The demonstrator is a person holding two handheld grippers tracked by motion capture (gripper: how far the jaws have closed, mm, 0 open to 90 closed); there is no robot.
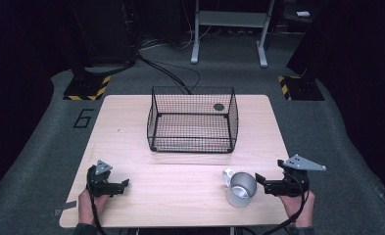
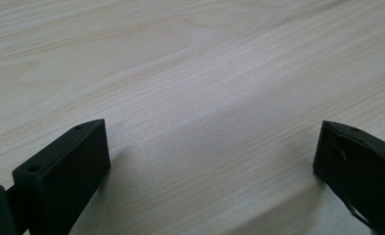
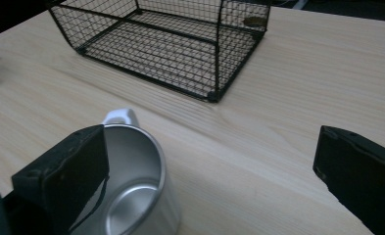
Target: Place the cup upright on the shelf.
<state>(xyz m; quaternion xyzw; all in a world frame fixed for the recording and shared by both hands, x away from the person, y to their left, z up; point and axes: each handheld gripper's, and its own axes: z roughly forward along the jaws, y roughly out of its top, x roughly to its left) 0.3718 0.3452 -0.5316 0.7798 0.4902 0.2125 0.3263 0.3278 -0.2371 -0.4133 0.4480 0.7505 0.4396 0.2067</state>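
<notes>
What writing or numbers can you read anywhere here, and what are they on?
"6": a large dark numeral on the grey floor, left of the wooden table.
The small dark oval tag on the wire basket is too small to read.
The metal cup and both grippers carry no readable lettering.

Basket [image 1: 192, 120] mid-table, cup [image 1: 241, 188] nearer, right of centre

My metal mug [image 3: 131, 186] looks brushed and satin; the table [image 1: 190, 191] under it is pale matt wood; beyond it, the basket [image 1: 192, 120] is black wire mesh.
</notes>
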